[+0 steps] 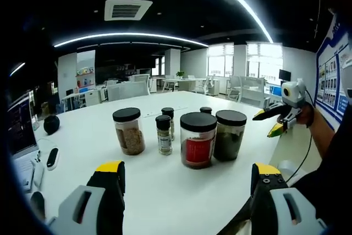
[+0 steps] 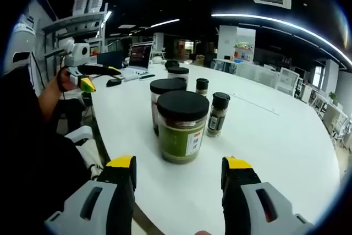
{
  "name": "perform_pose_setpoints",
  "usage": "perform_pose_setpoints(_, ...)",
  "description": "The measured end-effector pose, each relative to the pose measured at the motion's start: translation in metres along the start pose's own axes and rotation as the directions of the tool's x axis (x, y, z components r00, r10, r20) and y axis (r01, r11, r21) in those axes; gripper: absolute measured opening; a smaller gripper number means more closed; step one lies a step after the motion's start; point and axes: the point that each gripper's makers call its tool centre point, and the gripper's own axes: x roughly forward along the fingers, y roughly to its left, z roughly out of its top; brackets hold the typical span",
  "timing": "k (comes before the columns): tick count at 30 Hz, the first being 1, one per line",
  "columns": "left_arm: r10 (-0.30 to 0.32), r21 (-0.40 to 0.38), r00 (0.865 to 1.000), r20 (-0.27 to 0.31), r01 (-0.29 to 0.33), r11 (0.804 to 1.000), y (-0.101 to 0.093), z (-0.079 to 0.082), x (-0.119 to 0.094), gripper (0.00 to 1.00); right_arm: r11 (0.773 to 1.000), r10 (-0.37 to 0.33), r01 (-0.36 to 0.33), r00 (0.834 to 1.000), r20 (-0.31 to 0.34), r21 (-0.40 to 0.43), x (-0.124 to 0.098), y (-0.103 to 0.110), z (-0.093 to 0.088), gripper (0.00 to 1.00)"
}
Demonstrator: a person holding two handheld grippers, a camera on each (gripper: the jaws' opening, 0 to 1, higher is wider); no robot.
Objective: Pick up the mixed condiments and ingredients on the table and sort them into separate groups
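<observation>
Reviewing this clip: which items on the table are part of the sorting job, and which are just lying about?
For the job: tall grain jar, red-label jar, dark-green jar, small spice bottles, left gripper, right gripper.

Lying about: laptop, mouse, black ball.
</observation>
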Motion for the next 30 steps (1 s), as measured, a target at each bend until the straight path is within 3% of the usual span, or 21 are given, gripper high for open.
perform_pose_setpoints(10, -0.057, 0.016, 0.998, 0.019, 0.057, 0.998, -0.012, 0.006, 0.013, 0.94, 1.000, -0.014, 0.014, 1.000, -0.011, -0.001, -0.003, -0.001, -0.004, 0.61)
perform_pose_setpoints(16, -0.115, 0.055, 0.990, 0.084, 0.110, 0.992, -0.019, 0.022, 0.020, 0.94, 1.000, -0.008, 0.007, 1.000, -0.019, -0.009, -0.003, 0.001, -0.006, 0.61)
perform_pose_setpoints(22, -0.120, 0.099, 0.990, 0.080, 0.112, 0.989, -0.013, 0.028, 0.032, 0.94, 1.000, -0.012, 0.011, 1.000, -0.024, -0.009, -0.004, 0.000, -0.008, 0.60)
perform_pose_setpoints(26, -0.178, 0.067, 0.975, 0.135, 0.170, 0.983, -0.014, 0.038, 0.044, 0.92, 1.000, -0.012, 0.011, 1.000, -0.025, -0.005, -0.003, 0.000, -0.010, 0.60)
perform_pose_setpoints(30, -0.216, 0.066, 0.964, 0.156, 0.208, 0.976, -0.016, 0.043, 0.056, 0.91, 1.000, -0.005, 0.005, 0.999, -0.033, -0.011, -0.002, 0.001, -0.011, 0.59)
